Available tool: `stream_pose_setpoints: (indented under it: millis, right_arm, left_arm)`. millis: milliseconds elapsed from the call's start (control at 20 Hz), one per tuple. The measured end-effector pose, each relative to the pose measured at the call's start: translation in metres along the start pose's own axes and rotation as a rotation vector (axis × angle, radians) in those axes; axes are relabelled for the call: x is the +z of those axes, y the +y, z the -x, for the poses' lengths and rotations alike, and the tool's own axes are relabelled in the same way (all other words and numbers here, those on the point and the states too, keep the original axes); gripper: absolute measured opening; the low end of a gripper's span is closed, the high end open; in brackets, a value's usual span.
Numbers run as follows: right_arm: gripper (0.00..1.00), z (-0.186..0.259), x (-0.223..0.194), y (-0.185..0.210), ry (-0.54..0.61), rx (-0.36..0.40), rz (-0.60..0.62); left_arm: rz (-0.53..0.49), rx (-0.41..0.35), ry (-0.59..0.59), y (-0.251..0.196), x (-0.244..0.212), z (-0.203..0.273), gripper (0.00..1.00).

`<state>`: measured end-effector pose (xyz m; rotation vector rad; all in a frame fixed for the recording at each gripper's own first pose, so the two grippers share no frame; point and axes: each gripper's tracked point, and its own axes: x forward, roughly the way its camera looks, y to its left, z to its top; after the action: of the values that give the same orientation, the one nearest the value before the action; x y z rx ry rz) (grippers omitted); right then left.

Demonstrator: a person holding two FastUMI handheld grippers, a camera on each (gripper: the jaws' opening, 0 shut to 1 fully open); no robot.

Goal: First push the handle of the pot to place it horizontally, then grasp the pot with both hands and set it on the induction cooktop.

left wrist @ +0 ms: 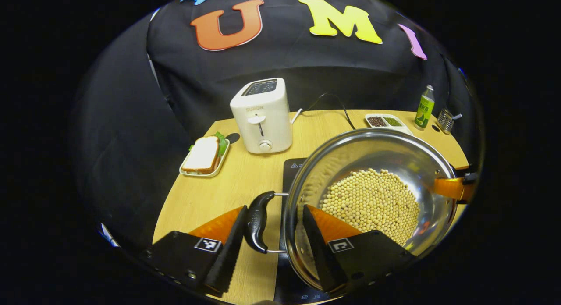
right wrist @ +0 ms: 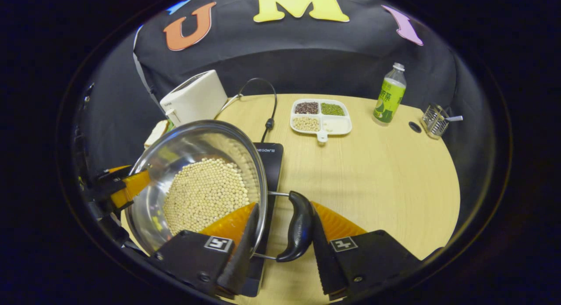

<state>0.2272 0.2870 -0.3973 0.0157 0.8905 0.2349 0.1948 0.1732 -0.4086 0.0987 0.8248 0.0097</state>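
On the pale wooden surface sits a flat black induction cooktop, and over it is a wide, shiny stainless-steel pot with a bed of round yellow soybeans in its bottom; whether the pot rests on the cooktop or is held just above it cannot be told. A boxy white toaster stands behind the cooktop with a black cord trailing from it. Beside the toaster lies a small tray holding a white-bread sandwich with green lettuce. Farther back are a white divided dish of assorted beans, a green-labelled drink bottle and a small wire holder. The left gripper is spread across the pot's black loop handle and rim, one finger outside the handle, the other inside the pot wall, and neither clearly presses. The right gripper straddles the opposite black loop handle likewise, its outer finger touching the handle and its inner finger inside the rim.
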Motion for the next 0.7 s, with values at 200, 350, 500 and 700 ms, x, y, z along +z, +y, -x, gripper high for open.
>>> stream_pose_setpoints:
  millis: [200, 350, 500, 700]
  right_arm:
    - [0.90, 0.006, 0.006, -0.001, -0.056, 0.001, 0.083]
    - [0.89, 0.009, 0.008, 0.001, -0.079, 0.009, 0.066]
    - [0.89, 0.015, 0.013, 0.003, -0.110, 0.020, 0.063]
    - [0.89, 0.034, 0.026, 0.005, -0.166, 0.028, 0.095]
  left_arm:
    - [-0.029, 0.039, -0.086, 0.006, 0.014, 0.010, 0.97]
    - [-0.040, 0.048, -0.108, 0.005, 0.019, 0.012, 0.97]
    - [-0.035, 0.060, -0.132, 0.007, 0.023, 0.018, 0.97]
    - [-0.031, 0.083, -0.175, 0.011, 0.033, 0.039, 0.97]
